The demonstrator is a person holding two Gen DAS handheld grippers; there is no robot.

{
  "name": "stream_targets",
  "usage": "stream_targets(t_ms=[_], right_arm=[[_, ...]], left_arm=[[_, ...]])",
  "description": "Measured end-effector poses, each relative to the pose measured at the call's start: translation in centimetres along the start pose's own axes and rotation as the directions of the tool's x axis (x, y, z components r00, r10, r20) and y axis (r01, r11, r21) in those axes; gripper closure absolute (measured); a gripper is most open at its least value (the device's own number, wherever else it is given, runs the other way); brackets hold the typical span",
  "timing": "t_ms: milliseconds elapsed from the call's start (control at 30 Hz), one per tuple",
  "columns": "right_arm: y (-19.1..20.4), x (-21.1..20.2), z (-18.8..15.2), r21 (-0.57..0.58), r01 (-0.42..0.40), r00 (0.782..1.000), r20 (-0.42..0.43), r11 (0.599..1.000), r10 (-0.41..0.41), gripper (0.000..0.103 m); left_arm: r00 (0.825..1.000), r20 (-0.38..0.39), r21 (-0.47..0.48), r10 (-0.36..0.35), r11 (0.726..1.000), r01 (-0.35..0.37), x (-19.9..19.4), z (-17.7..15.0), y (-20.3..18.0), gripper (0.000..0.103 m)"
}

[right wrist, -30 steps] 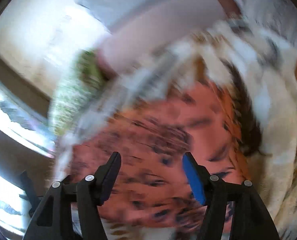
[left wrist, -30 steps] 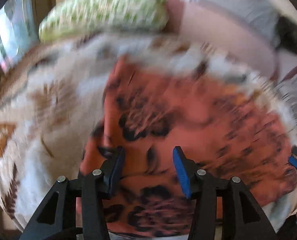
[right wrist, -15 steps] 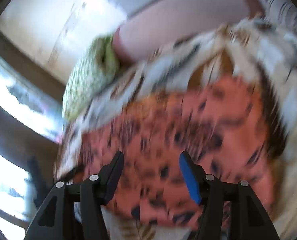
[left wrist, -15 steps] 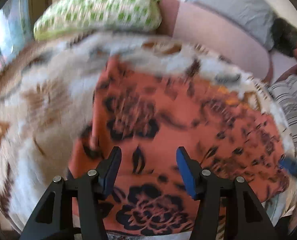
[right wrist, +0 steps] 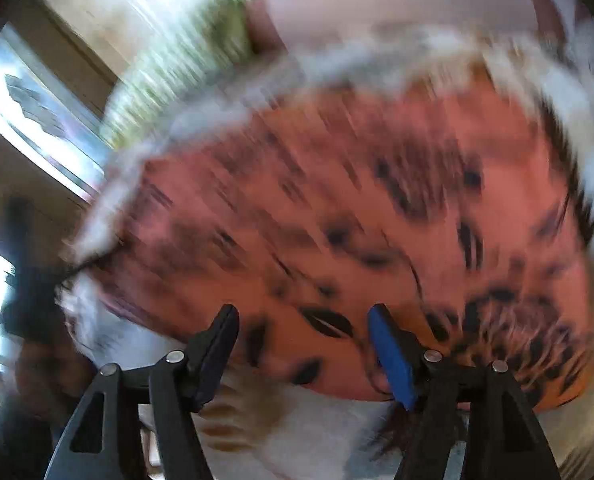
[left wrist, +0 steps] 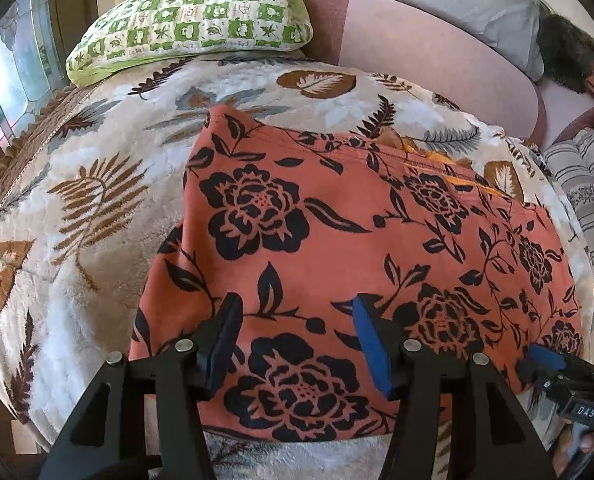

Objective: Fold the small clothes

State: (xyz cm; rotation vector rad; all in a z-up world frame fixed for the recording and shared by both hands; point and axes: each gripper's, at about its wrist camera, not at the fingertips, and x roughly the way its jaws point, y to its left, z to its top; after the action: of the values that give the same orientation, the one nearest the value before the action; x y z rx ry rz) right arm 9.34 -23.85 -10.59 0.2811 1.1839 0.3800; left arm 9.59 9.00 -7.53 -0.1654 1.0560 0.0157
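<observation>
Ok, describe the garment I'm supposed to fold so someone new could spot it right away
Start from the cream leaf-print blanket covering the bed. The garment lies spread flat on it, below the green checked pillow. Nothing else here is orange-red with large black roses.

L gripper [left wrist: 295,334] jaws apart, nothing betw. pads, pointing fwd and down, R gripper [right wrist: 303,334] jaws apart too, nothing held, its view motion-blurred, R gripper tip also seen at lower right edge of L wrist view, hand on its handle
</observation>
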Motion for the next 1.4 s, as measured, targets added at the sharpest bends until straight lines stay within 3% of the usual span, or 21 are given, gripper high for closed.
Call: stream_targets(t_ms=[67, 200, 300, 433, 633, 767, 800, 867, 900, 933, 967, 1067, 1133, 1233, 1300, 1333, 1367, 1400], right_arm=[[-0.5, -1.0, -0.3, 0.014, -0.036, 0.999, 0.041, 0.999, 0.036, 0.033], [-1.2, -4.9, 1.4, 0.015, -0.023, 0.995, 0.093, 1.000, 0.022, 0.033], [-3.9, -6.5, 3.7, 0.076, -0.042, 0.988, 0.148, 0.996, 0.030, 0.033], [-10.5, -7.9, 7.2, 0.234, -0.075, 0.975, 0.220, 0.969, 0.022, 0.033], [-15.1, -3.9, 12.0, 0.292, -0.069, 0.987, 0.159, 0.954, 0.023, 0.033], [-15.9, -1.5, 12.8, 0.319, -0.093, 0.990, 0.133, 0.943, 0.053, 0.034], [-15.6, -0.9, 12.9, 0.309, -0.079, 0.992, 0.119, 0.948, 0.044, 0.038], [-15.6, 0.3, 13.3, 0.313, -0.061, 0.995, 0.089, 0.948, 0.035, 0.079], [-15.8, 0.5, 13.4, 0.317, -0.053, 0.996, 0.086, 0.947, 0.027, 0.080], [-15.9, 0.1, 13.3, 0.317, -0.043, 0.995, 0.098, 0.948, 0.012, 0.092], [-15.7, -0.4, 13.1, 0.313, -0.017, 0.993, 0.115, 0.950, -0.020, 0.095], [-16.7, -1.9, 11.8, 0.353, 0.039, 0.980, 0.172, 0.935, -0.105, 0.095], [-18.5, -0.1, 10.6, 0.419, 0.024, 0.990, 0.114, 0.907, -0.078, 0.095], [-17.5, -1.7, 10.6, 0.391, -0.030, 0.985, 0.169, 0.920, -0.040, 0.093], [-16.9, -3.3, 10.7, 0.381, -0.003, 0.980, 0.183, 0.925, -0.072, 0.087], [-16.8, -3.9, 10.4, 0.390, -0.004, 0.978, 0.192, 0.921, -0.077, 0.074], [-16.6, -4.7, 9.8, 0.403, -0.024, 0.978, 0.201, 0.915, -0.063, 0.046], [-16.3, -5.1, 9.1, 0.407, -0.039, 0.980, 0.193, 0.912, -0.044, 0.031]], left_arm=[[1.000, 0.004, 0.011, 0.008, 1.000, -0.008, -0.3, -0.2, -0.3, 0.045], [1.000, 0.006, 0.024, 0.000, 1.000, 0.000, -0.5, -0.2, -1.2, 0.045], [1.000, 0.011, 0.054, -0.007, 0.999, 0.006, -0.6, -0.3, -2.4, 0.045], [1.000, -0.011, 0.090, -0.024, 0.996, 0.025, 0.4, -0.6, -4.2, 0.044], [0.999, -0.023, 0.142, -0.030, 0.989, 0.033, 1.2, -1.0, -6.6, 0.044], [0.999, -0.020, 0.157, -0.039, 0.987, 0.041, 1.4, -0.8, -7.1, 0.044], [0.999, -0.024, 0.158, -0.035, 0.987, 0.038, 1.6, -0.8, -7.2, 0.044], [0.999, -0.025, 0.161, -0.030, 0.986, 0.034, 1.8, -0.9, -7.3, 0.044], [0.999, -0.022, 0.165, -0.031, 0.986, 0.034, 1.7, -0.9, -7.3, 0.044], [0.999, -0.020, 0.168, -0.033, 0.985, 0.036, 1.6, -0.9, -7.3, 0.044], [0.999, -0.017, 0.169, -0.037, 0.985, 0.039, 1.5, -1.0, -7.2, 0.044], [0.999, -0.016, 0.145, -0.044, 0.988, 0.046, 1.6, -1.0, -6.8, 0.044], [0.999, -0.022, 0.145, -0.045, 0.988, 0.048, 1.6, -1.0, -6.8, 0.044], [0.998, -0.017, 0.150, -0.054, 0.987, 0.056, 1.1, -1.0, -6.7, 0.044], [0.998, -0.003, 0.132, -0.065, 0.989, 0.064, 0.6, -1.0, -6.4, 0.044], [0.998, 0.000, 0.127, -0.069, 0.990, 0.068, 0.4, -1.0, -6.3, 0.044], [0.998, 0.001, 0.126, -0.070, 0.990, 0.069, 0.3, -1.0, -6.2, 0.044], [0.998, 0.003, 0.125, -0.069, 0.990, 0.068, 0.2, -1.1, -6.1, 0.044]])
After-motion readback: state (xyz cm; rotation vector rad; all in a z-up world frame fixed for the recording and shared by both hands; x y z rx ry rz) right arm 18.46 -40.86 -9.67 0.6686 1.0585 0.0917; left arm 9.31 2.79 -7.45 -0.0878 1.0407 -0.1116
